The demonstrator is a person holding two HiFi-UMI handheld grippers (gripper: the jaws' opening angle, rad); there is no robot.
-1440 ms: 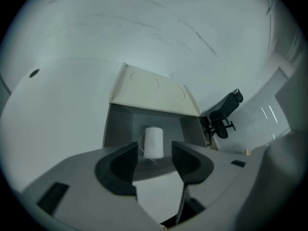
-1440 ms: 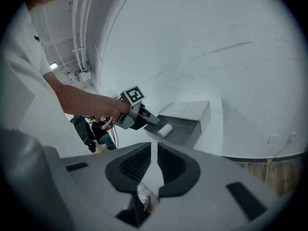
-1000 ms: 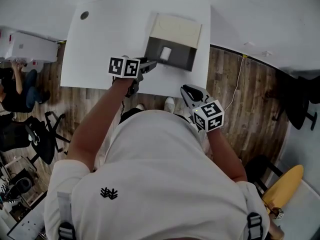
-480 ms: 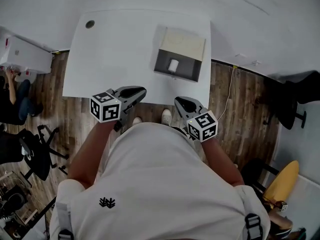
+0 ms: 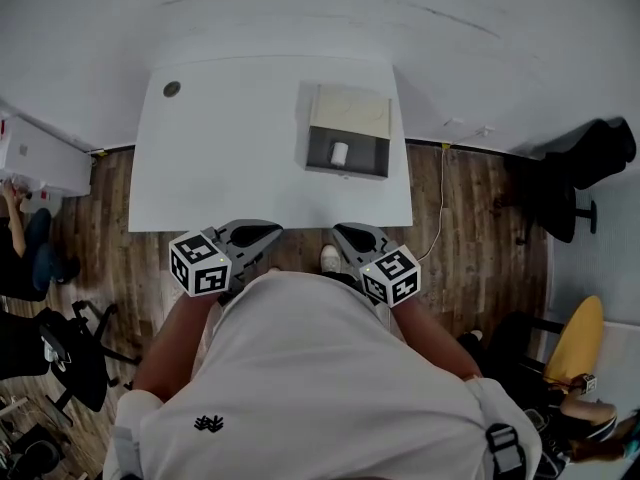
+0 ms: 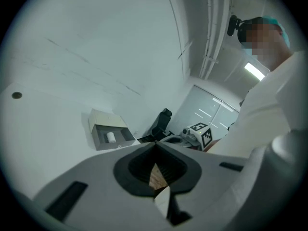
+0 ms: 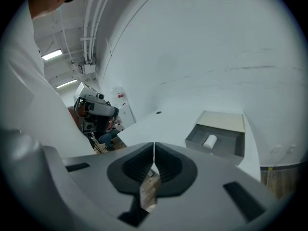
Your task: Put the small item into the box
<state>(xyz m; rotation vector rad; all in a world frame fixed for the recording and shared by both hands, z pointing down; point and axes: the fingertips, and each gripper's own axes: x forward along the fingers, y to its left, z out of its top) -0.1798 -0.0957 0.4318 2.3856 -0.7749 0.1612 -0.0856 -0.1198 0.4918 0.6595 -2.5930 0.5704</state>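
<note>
A small white cylinder lies inside the open grey box on the white table; the box's cream lid is flipped back behind it. The same small item and box show in the left gripper view, and the item in the box in the right gripper view. My left gripper hangs off the table's near edge; its jaws have just been closing and meet with nothing between them. My right gripper is beside it, shut and empty.
A small round hole marks the table's far left corner. A cable runs down over the wood floor at the right. Office chairs stand at the left, a dark chair and a yellow seat at the right.
My left gripper has drawn back from the box to the table's near edge, and its jaws have shut empty. The right gripper has also pulled back a little. The small item stays in the box.
</note>
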